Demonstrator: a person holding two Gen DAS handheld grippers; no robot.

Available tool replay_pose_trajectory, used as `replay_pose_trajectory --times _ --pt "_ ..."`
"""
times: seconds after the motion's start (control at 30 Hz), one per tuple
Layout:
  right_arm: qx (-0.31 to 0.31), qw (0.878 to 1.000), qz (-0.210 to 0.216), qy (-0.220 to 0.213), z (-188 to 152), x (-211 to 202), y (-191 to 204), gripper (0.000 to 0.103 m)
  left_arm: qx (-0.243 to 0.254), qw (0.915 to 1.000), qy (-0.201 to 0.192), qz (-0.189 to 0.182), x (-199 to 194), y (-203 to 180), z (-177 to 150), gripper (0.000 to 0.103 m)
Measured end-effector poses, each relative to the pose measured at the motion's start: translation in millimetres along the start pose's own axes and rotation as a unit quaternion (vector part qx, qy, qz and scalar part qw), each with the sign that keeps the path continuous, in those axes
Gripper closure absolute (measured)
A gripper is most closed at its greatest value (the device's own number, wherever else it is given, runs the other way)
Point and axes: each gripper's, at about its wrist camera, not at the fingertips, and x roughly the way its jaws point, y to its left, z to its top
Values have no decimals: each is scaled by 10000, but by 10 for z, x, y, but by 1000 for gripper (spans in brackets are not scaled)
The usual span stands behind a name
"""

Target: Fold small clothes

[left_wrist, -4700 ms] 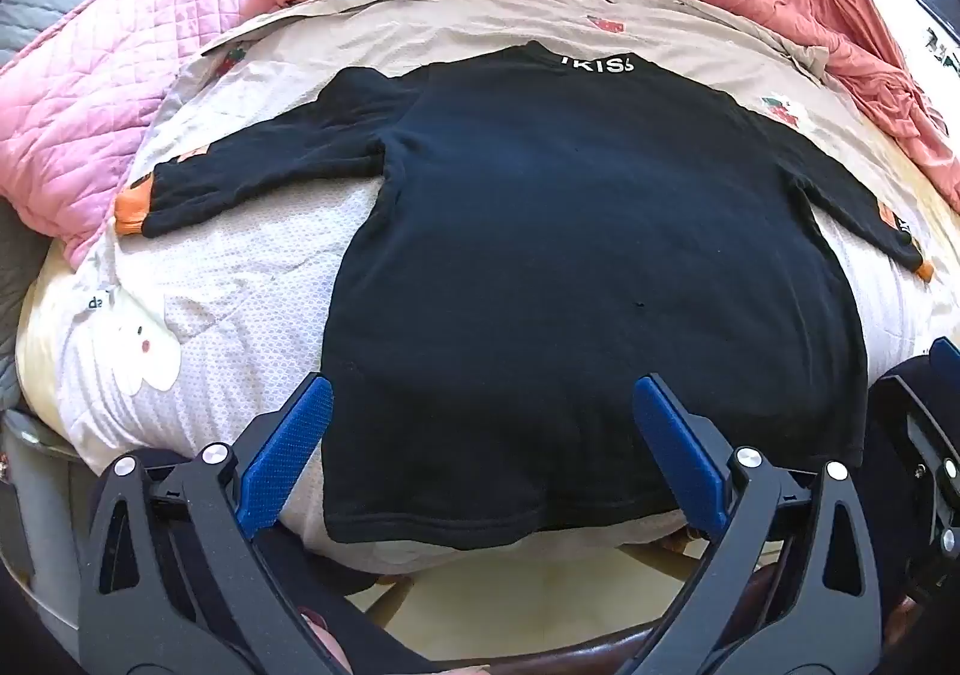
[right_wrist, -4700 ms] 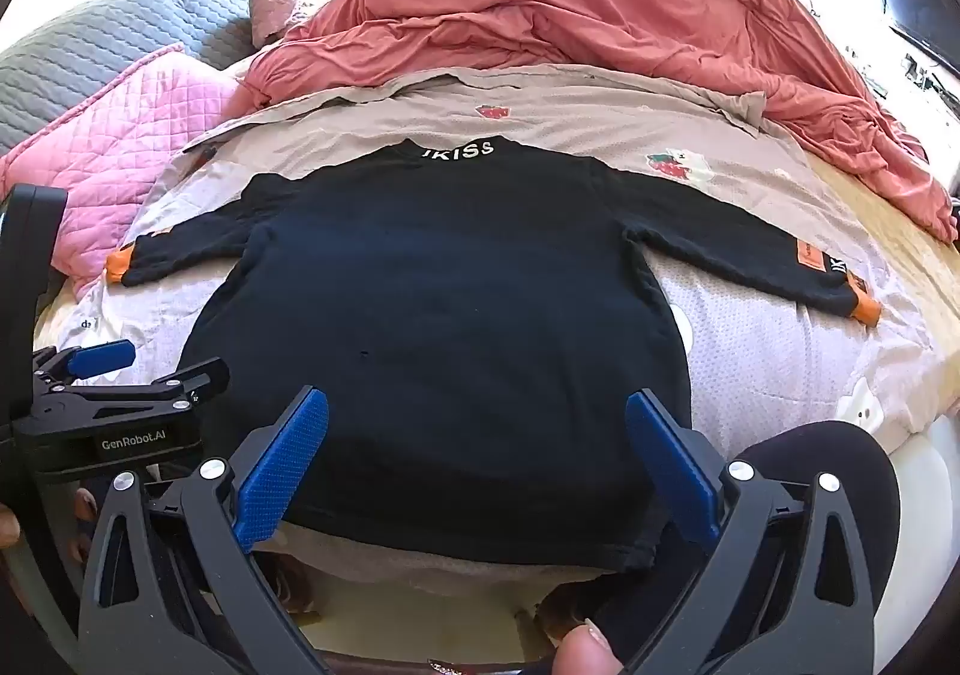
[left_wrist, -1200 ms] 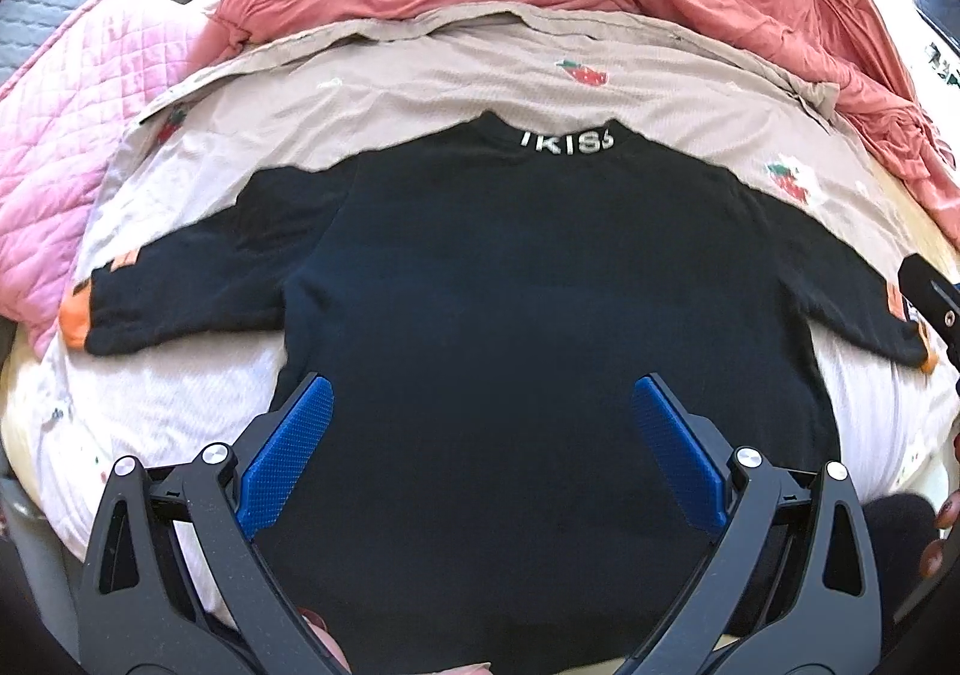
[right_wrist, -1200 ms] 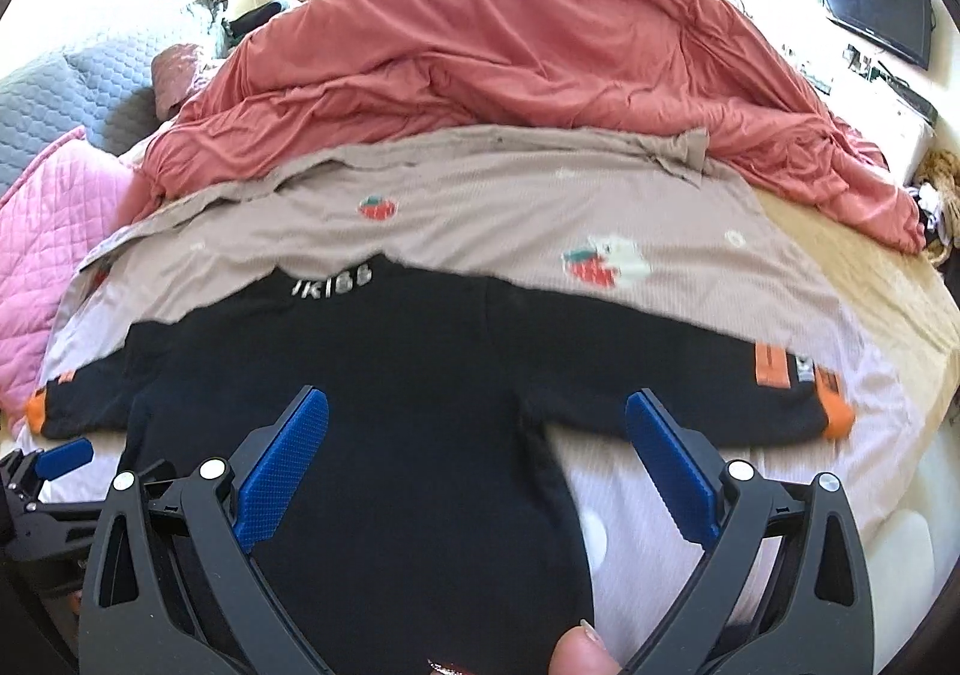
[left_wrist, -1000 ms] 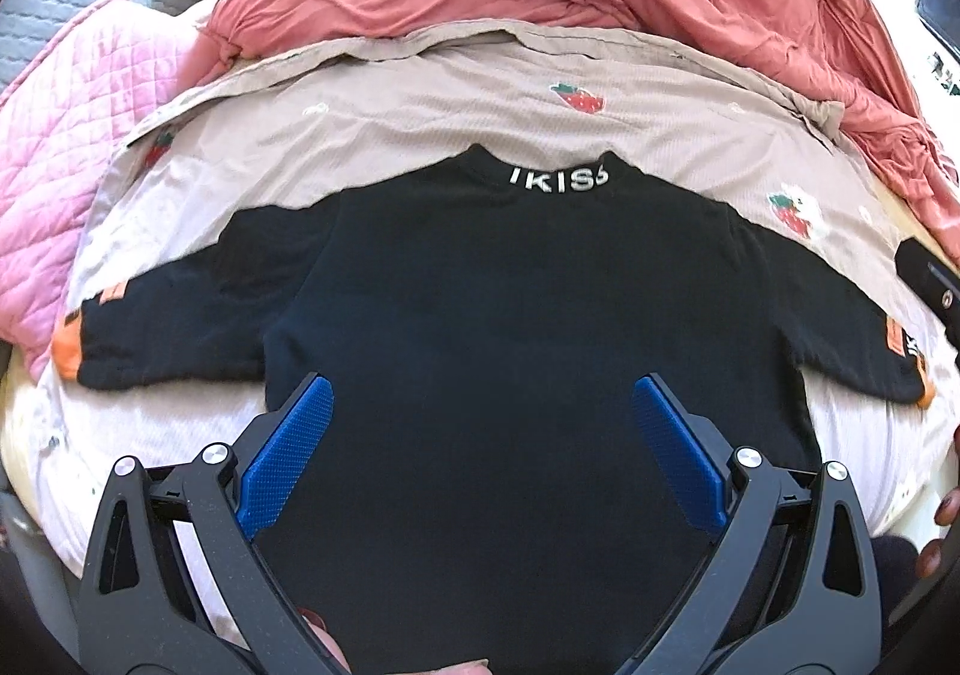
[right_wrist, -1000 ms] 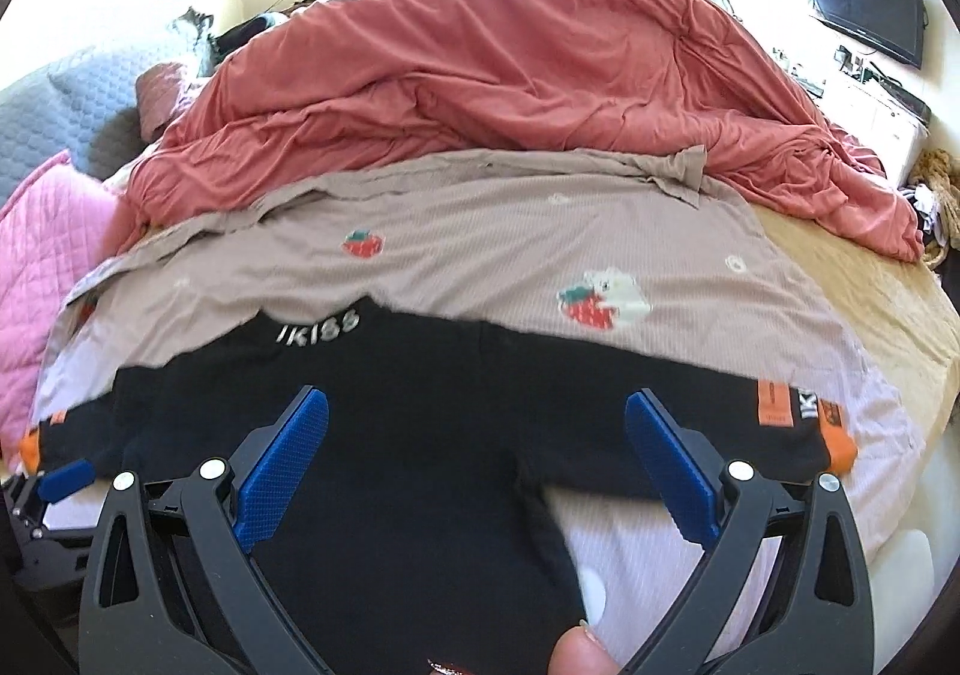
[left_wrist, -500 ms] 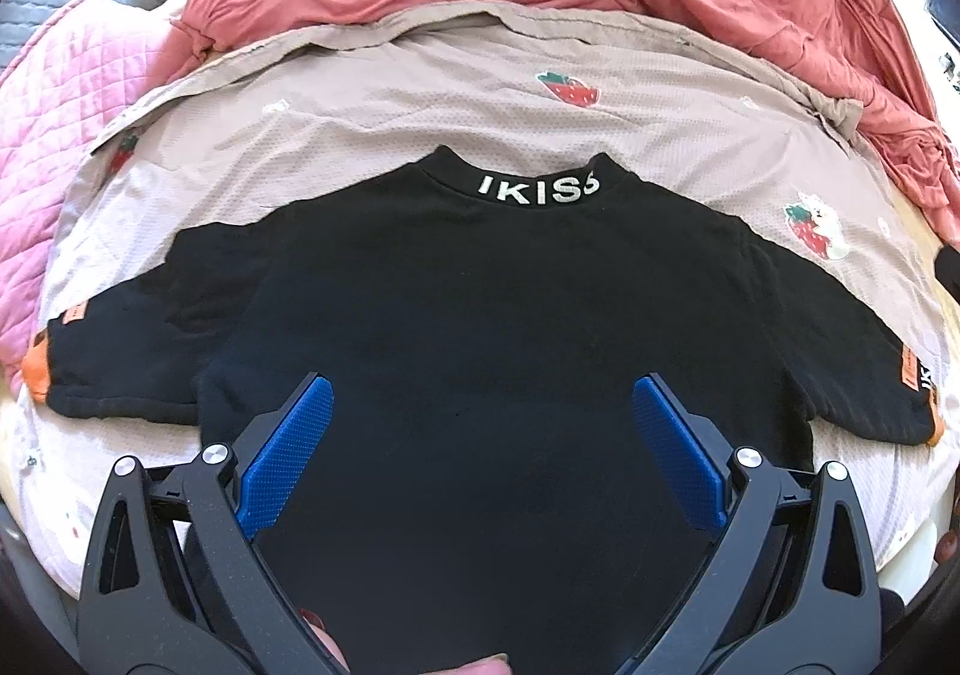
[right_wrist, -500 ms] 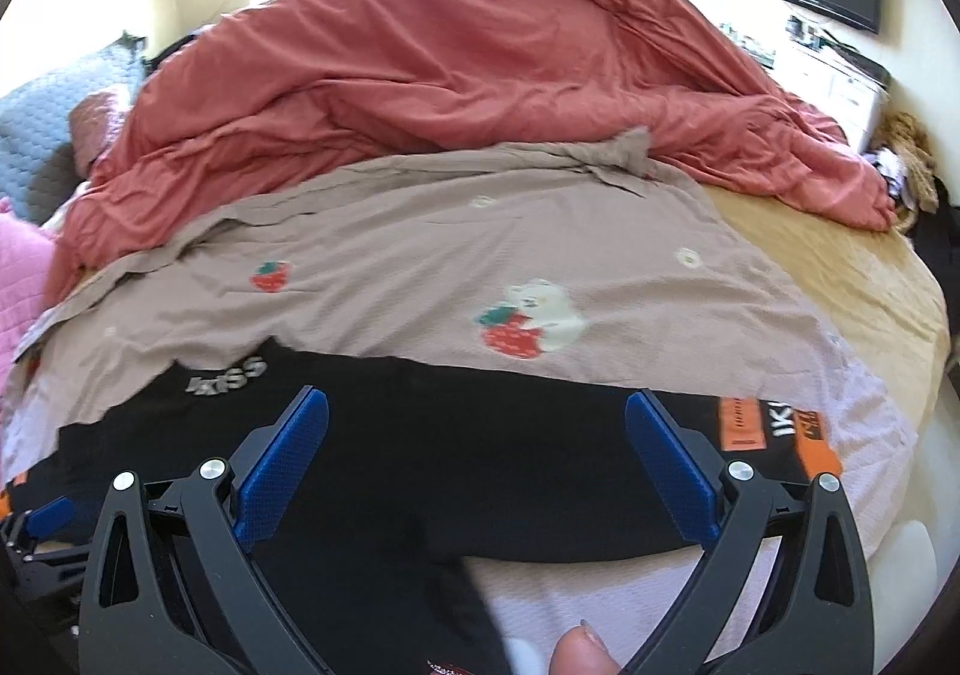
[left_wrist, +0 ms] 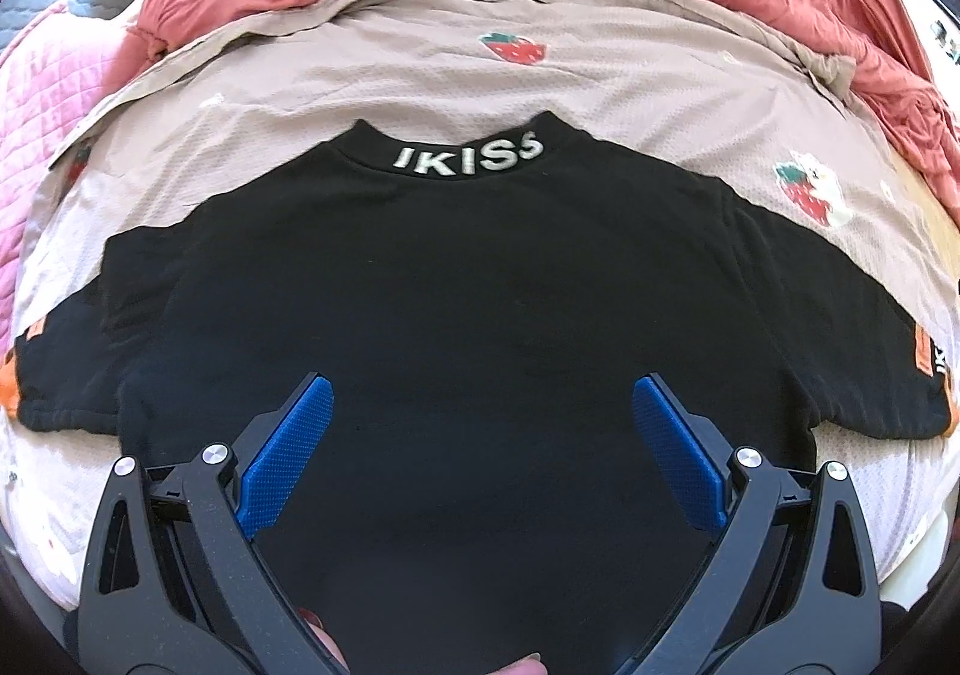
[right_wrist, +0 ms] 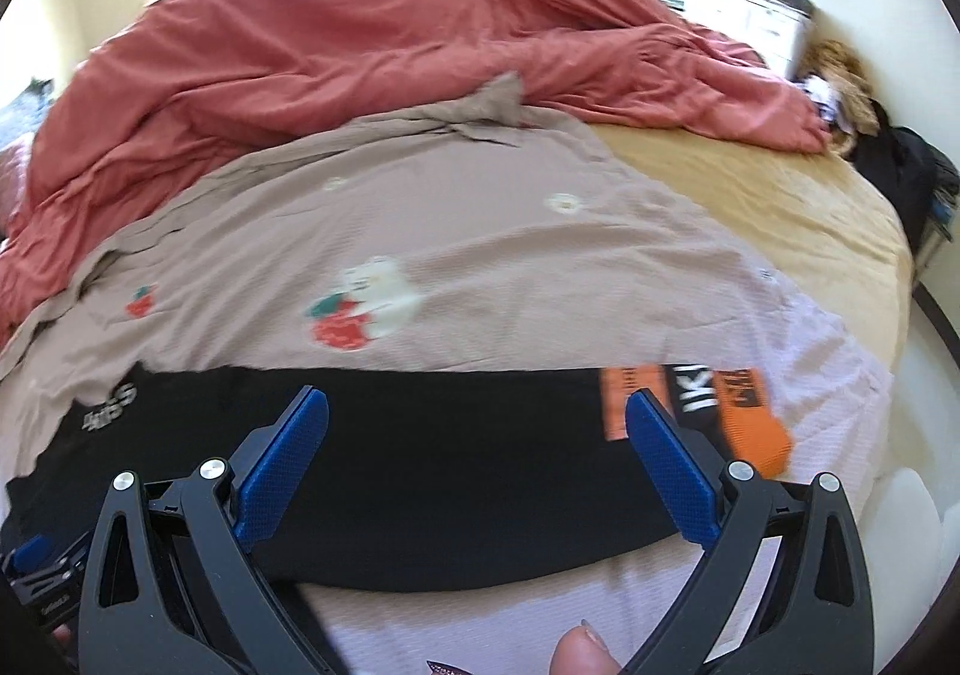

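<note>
On the bed (right_wrist: 780,207), near its front edge, we see one black sweater (left_wrist: 468,315) spread flat, back side up, on a beige strawberry-print sheet (left_wrist: 600,93). White lettering runs along the collar (left_wrist: 468,159), which points toward the far side of the bed. Both sleeves extend sideways toward the bed's side edges.

Our left gripper (left_wrist: 480,453) hovers over the middle of the sweater body, its two blue-padded jaws spread wide with nothing between them; black fabric fills the gap below. Whether the pads touch the cloth, we cannot tell.

Our right gripper (right_wrist: 477,453) is above the sweater's right sleeve (right_wrist: 480,459), jaws likewise spread and holding nothing. The sleeve's orange cuff (right_wrist: 753,429) lies just beyond the right jaw, near the bed's right edge. A fingertip (right_wrist: 579,651) of the person shows at the bottom of the right wrist view.

One red duvet (right_wrist: 360,39) is bunched along the far side of the bed. One pink quilted blanket (left_wrist: 36,99) lies at the left edge.
</note>
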Motion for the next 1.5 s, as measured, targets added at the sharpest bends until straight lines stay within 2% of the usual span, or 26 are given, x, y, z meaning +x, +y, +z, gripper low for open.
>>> replay_pose_trajectory --times 0.13,0.23,0.37,0.6,0.73,0.93,0.97,1.0,1.03,1.07,1.1,1.13,1.17,1.2,1.23,1.3,1.33,1.4,1.43,1.5 --pt "332 9981 -492 185 -25 187 -354 4 146 9999 45 -53 80 -131 -61 9" --pt "726 9946 -629 386 -46 296 -626 4 267 9995 90 -122 147 -226 -119 9" --pt "945 9902 -906 476 -69 357 -847 4 423 9989 130 -167 214 -309 -198 9" --pt "1564 9744 -1394 820 -180 515 -1251 4 594 9981 68 -166 248 -364 -257 9" --pt "1925 9670 -1330 1010 -243 590 -1432 4 569 9982 104 -167 272 -338 -276 9" --pt "2331 9595 -1019 1214 -298 688 -1569 5 493 9985 143 -165 254 -310 -314 9" --pt "2391 9585 -980 1207 -298 688 -1588 8 486 9986 138 -161 239 -308 -323 9" --pt "2458 9572 -943 1201 -297 683 -1604 20 475 9987 131 -151 230 -302 -326 9" --pt "2462 9569 -973 1191 -299 676 -1611 28 458 9988 127 -143 220 -293 -329 9" --pt "2450 9569 -1000 1197 -303 673 -1613 42 444 9988 126 -147 216 -280 -330 9" --pt "2419 9576 -988 1213 -301 683 -1604 52 422 9989 127 -153 205 -271 -335 9" --pt "2347 9596 -938 1234 -296 692 -1581 56 406 9990 131 -153 200 -263 -337 9" --pt "2304 9612 -881 1232 -290 692 -1562 68 390 9990 138 -155 193 -254 -341 9" --pt "2303 9622 -803 1212 -279 695 -1562 75 371 9991 145 -157 184 -242 -347 9" --pt "2291 9637 -737 1160 -269 669 -1548 77 359 9991 146 -159 173 -231 -356 9" --pt "2237 9664 -757 1017 -225 639 -1533 87 338 9992 140 -154 149 -197 -368 9" --pt "2257 9679 -652 889 -200 605 -1526 87 320 9993 133 -162 136 -177 -372 9" --pt "2266 9721 -150 596 -132 509 -1453 87 247 9995 114 -165 114 -123 -374 9" --pt "2125 9761 90 437 -83 457 -1362 88 200 9996 108 -168 106 -93 -368 9" --pt "1859 9817 296 272 -19 396 -1197 88 83 9998 93 -167 90 -25 -366 9"
